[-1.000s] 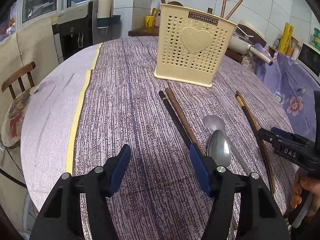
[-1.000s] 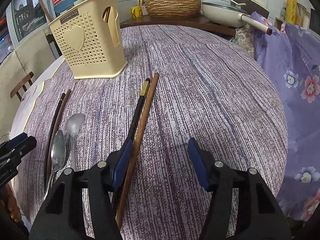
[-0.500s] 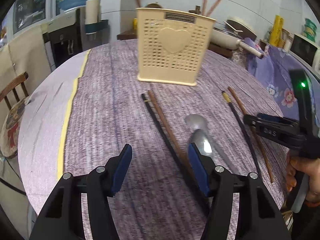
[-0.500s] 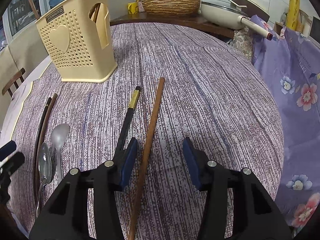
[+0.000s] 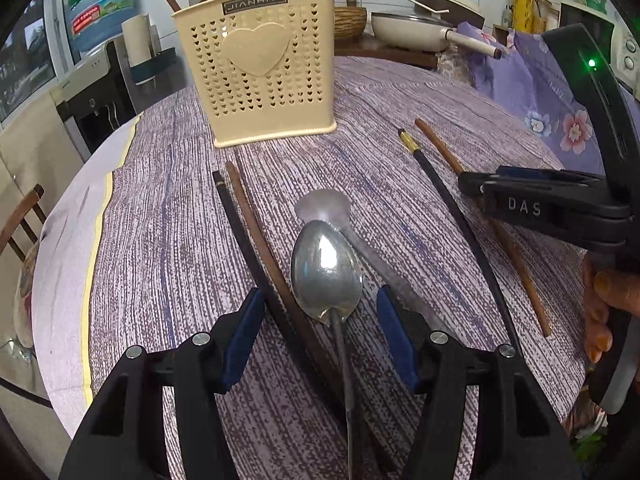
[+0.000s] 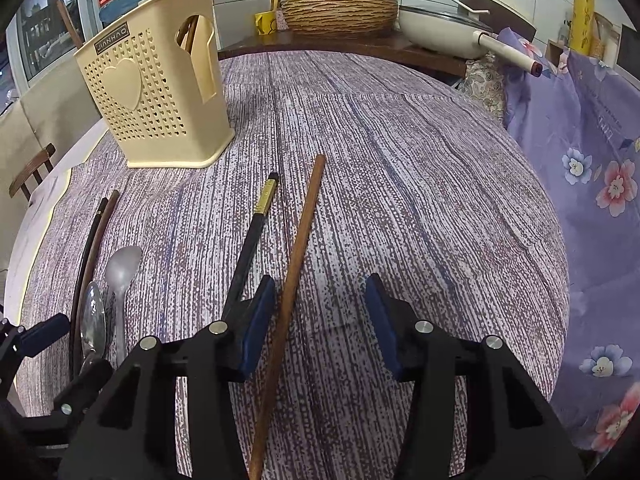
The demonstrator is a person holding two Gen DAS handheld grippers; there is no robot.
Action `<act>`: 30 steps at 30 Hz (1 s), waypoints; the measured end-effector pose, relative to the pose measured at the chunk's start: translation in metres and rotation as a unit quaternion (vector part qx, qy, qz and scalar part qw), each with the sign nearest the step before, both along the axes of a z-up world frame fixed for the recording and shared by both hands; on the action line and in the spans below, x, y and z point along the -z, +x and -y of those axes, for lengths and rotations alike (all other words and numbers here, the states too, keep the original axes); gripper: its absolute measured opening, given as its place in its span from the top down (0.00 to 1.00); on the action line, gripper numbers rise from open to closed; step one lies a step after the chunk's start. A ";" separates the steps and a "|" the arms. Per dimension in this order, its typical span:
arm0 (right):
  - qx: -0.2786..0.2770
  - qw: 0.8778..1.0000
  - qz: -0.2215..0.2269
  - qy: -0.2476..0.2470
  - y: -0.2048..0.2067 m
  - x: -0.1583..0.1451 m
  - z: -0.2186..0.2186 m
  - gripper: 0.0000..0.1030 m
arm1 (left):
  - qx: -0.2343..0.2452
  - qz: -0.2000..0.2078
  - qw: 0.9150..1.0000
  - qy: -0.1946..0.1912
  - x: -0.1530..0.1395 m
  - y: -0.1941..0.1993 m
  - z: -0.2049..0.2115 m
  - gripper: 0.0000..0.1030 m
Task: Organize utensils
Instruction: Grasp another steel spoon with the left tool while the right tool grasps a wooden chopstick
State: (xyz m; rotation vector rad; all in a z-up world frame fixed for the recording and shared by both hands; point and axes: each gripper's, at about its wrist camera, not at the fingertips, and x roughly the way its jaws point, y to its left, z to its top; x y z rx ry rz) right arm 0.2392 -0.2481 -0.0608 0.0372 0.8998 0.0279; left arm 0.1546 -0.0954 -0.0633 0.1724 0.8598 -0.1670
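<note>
Left gripper (image 5: 320,312) stands about half open over the table (image 5: 160,240). Between its blue pads lie a metal spoon (image 5: 326,272) and the lower run of a black stick (image 5: 244,240) and a brown stick (image 5: 260,240); neither pad presses on any of them. A second spoon (image 5: 324,206) lies just behind the first, its handle passing under my right pad.

Right gripper (image 6: 320,312) has its jaws partly open; they closed somewhat within the last second. A brown chopstick (image 6: 304,240) runs between the pads, close to the left one, and I cannot tell whether it touches. A black chopstick (image 6: 256,232) with a gold band lies just outside that pad. My hand (image 5: 608,304) shows at the handle.

Cream holder (image 6: 156,92) stands upright on the table beyond all the utensils, well apart from both grippers, with sticks already inside it.
</note>
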 end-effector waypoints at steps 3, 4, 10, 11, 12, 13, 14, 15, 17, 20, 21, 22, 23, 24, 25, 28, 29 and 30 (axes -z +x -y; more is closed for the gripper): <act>-0.001 1.000 0.002 0.001 -0.001 0.000 0.000 0.53 | -0.003 -0.001 1.000 0.000 -0.001 0.004 0.001 0.44; -0.002 1.000 0.002 0.001 -0.001 0.000 0.001 0.53 | -0.005 -0.002 1.000 0.001 -0.001 0.006 0.002 0.45; -0.001 1.000 0.003 -0.002 0.000 0.000 -0.001 0.53 | -0.005 -0.002 1.000 0.019 -0.002 0.016 0.011 0.51; -0.001 1.000 0.003 -0.002 0.000 0.000 -0.001 0.52 | -0.005 -0.001 1.000 0.023 -0.003 0.018 0.013 0.52; -0.001 1.000 0.002 -0.003 0.001 0.000 -0.001 0.52 | -0.004 -0.003 1.000 0.024 -0.004 0.019 0.014 0.53; -0.002 1.000 0.002 -0.004 0.001 0.000 -0.001 0.52 | -0.004 -0.003 1.000 0.023 -0.005 0.019 0.015 0.54; -0.002 1.000 0.003 -0.004 0.001 0.000 -0.002 0.52 | -0.005 -0.003 1.000 0.022 -0.006 0.020 0.015 0.54; -0.002 1.000 0.003 -0.005 0.001 0.000 -0.002 0.52 | -0.006 -0.001 1.000 0.024 -0.007 0.021 0.017 0.54; -0.001 1.000 0.004 -0.005 0.001 0.001 -0.002 0.52 | -0.003 -0.003 1.000 0.028 -0.007 0.022 0.020 0.57; -0.002 1.000 0.004 -0.005 0.001 0.001 -0.002 0.52 | -0.004 -0.003 1.000 0.026 -0.007 0.022 0.022 0.62; -0.002 1.000 0.004 -0.005 0.001 0.001 -0.002 0.52 | -0.004 -0.004 1.000 0.025 -0.007 0.022 0.023 0.63; -0.002 1.000 0.004 -0.005 0.001 0.001 -0.002 0.52 | -0.005 -0.004 1.000 0.026 -0.007 0.023 0.024 0.64; -0.002 1.000 0.004 -0.004 0.001 0.001 -0.002 0.52 | -0.007 -0.003 1.000 0.027 -0.007 0.023 0.024 0.64; -0.002 1.000 0.004 -0.005 0.001 0.001 -0.002 0.52 | -0.008 -0.003 1.000 0.027 -0.008 0.023 0.024 0.64; -0.002 1.000 0.004 -0.005 0.001 0.001 -0.002 0.52 | -0.008 -0.004 1.000 0.025 -0.008 0.024 0.024 0.64; -0.002 1.000 0.004 -0.004 0.001 0.000 -0.001 0.52 | -0.009 -0.006 1.000 0.013 -0.008 0.025 0.021 0.64; -0.002 1.000 0.004 -0.004 0.000 0.001 -0.002 0.52 | -0.010 -0.007 1.000 0.008 -0.008 0.025 0.019 0.64; -0.002 1.000 0.004 -0.005 0.000 0.001 -0.002 0.52 | -0.010 -0.008 1.000 0.002 -0.008 0.025 0.017 0.64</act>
